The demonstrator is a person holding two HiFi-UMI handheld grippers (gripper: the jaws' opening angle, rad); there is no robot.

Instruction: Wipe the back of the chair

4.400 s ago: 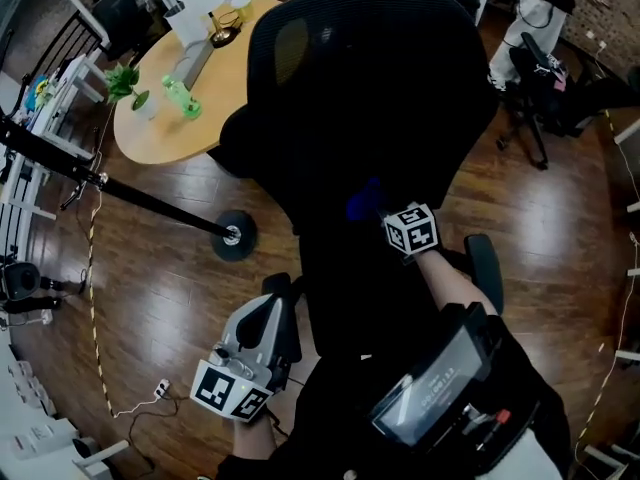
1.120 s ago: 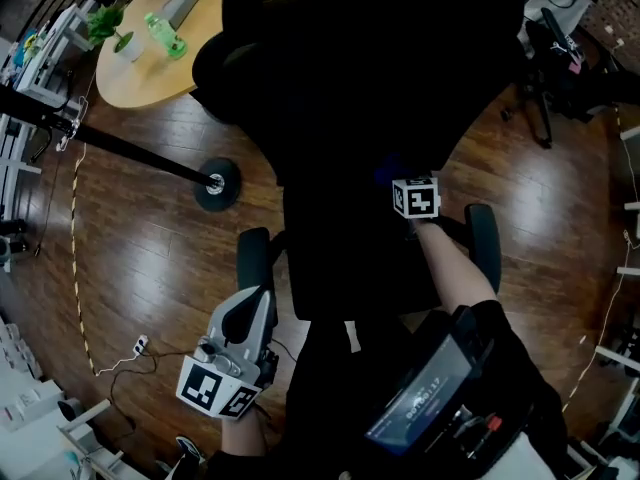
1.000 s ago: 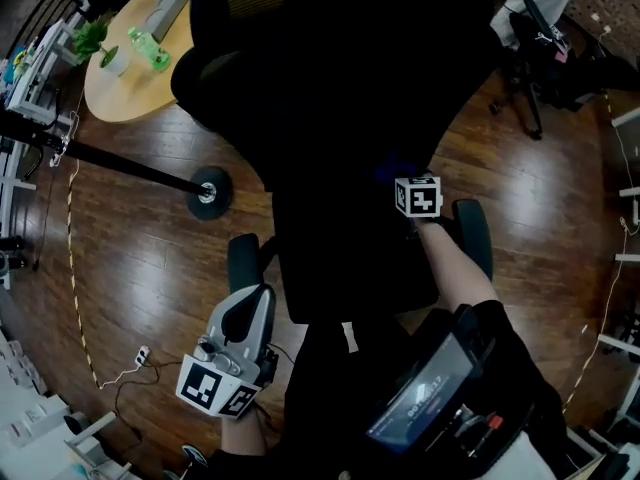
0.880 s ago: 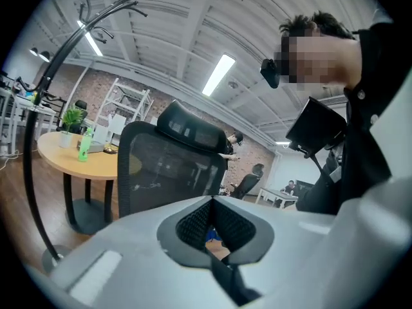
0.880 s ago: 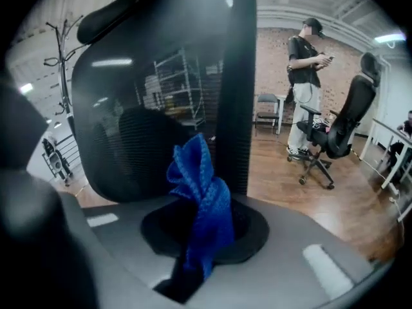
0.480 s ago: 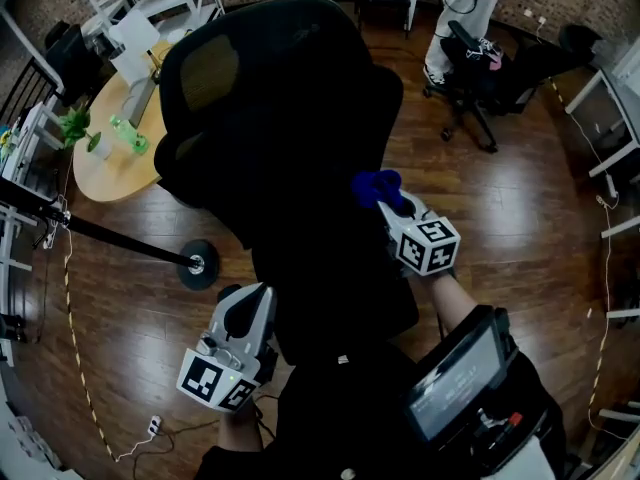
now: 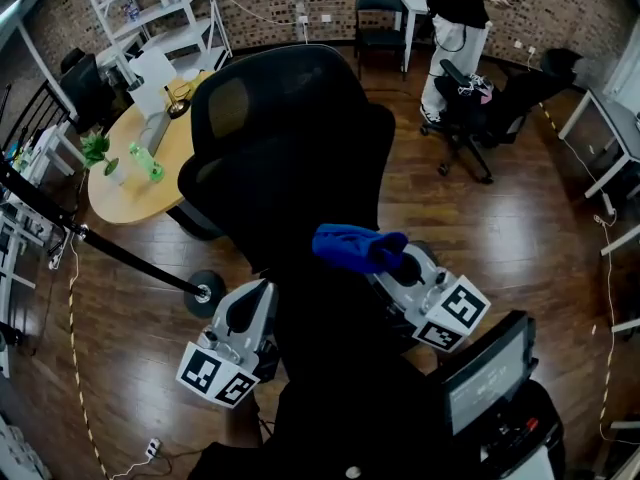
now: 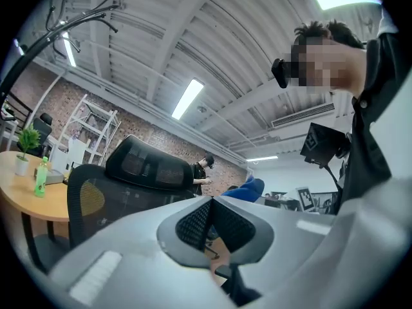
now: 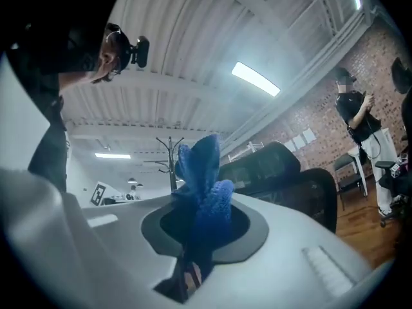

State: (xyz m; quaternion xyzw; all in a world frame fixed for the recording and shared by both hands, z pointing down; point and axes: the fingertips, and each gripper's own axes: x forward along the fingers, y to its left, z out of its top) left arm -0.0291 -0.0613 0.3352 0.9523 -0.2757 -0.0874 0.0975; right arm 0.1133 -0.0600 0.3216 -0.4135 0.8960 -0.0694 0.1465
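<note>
The head view looks from above the person, forward and steeply down onto the chair [image 7: 290, 158], which stands close below. The left gripper [image 7: 252, 300] and right gripper [image 7: 405, 268] lie near, at the bottom of this view.

The left gripper view sits low beside the chair and tilts up along its closed jaws toward the ceiling. It takes in the chair's back and, at the left, the round table [image 8: 26, 198].

The right gripper view tilts up as well, with the blue cloth [image 9: 203, 192] close before the lens (pinched between its jaws).

All three views share the chair and the cloth. The head and left gripper views share the table. The head and right gripper views share the standing person [image 9: 360, 121] at the far side.
</note>
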